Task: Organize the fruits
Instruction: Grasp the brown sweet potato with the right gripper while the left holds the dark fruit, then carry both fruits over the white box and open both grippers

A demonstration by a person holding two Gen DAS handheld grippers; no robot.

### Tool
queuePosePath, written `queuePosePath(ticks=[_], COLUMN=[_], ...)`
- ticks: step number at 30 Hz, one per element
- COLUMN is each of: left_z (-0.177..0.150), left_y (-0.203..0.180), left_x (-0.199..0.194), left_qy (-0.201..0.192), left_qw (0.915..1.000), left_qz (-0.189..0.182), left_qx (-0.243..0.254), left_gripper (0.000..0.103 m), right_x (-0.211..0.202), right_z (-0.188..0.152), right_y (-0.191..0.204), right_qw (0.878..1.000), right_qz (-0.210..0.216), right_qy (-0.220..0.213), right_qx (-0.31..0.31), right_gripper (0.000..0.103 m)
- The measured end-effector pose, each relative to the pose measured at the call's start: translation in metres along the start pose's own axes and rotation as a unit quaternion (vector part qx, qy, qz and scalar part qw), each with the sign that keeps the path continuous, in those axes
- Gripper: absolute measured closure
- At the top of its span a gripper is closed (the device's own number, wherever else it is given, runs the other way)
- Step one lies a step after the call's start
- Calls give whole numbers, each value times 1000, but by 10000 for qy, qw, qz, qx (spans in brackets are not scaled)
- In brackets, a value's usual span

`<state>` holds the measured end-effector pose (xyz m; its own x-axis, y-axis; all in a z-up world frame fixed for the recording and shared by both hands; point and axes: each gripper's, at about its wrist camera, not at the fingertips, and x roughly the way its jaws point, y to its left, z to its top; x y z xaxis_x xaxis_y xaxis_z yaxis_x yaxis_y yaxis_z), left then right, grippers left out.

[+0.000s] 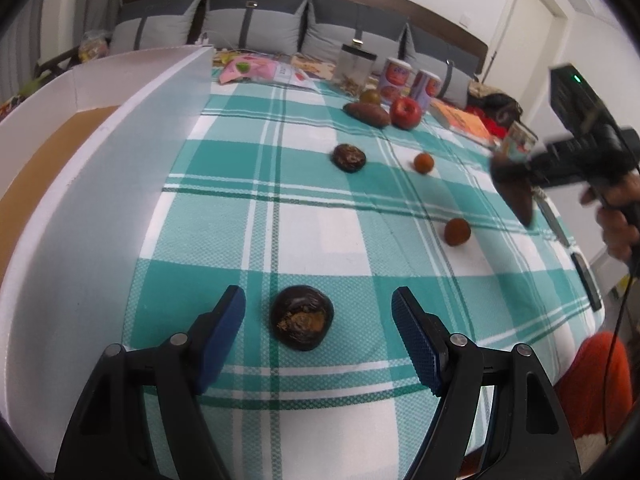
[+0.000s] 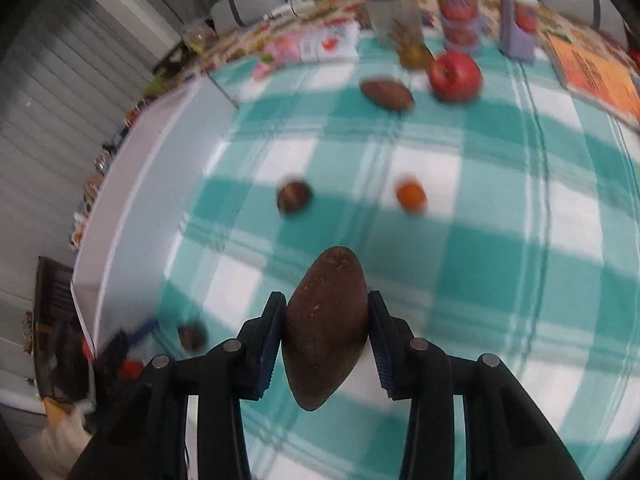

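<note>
Fruit sorting: I am carrying the brown fruit (image 2: 326,328) clenched in my right gripper (image 2: 327,340), keeping it level toward the white box (image 1: 100,184), while my left gripper (image 1: 318,336) is hanging released around a dark fruit (image 1: 302,322).

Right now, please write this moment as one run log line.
left hand-held gripper: open over dark round fruit | right hand-held gripper: shut on brown oval fruit, lifted | white box: left side
</note>
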<state>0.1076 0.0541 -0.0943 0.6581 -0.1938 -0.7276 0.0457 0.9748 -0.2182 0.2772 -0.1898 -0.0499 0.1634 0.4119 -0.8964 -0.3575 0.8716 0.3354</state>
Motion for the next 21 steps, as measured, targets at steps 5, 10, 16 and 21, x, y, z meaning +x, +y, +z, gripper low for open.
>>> queuePosePath(ticks=[5,10,16,21], left_z=[-9,-17,-10,-1], left_y=[-12,-14,9,8], left_x=[11,15,6,21], left_qy=[308,544,682,973], left_qw=[9991,9977,9975,9944], left_qz=[126,127,-181,-217], left_qx=[278,385,74,358], left_gripper=[25,25,25,26], right_x=[23,24,-2,-8], right_z=[-72,-105,-123,-128], right_y=[-23,-34,-43,-56], right_qw=[9939,9932,9888,9840], right_qz=[-958,-804,-469,-279], right_qy=[508,-95,-523,-364], right_qx=[196,841,1314,1722], right_gripper=[62,36,25,25])
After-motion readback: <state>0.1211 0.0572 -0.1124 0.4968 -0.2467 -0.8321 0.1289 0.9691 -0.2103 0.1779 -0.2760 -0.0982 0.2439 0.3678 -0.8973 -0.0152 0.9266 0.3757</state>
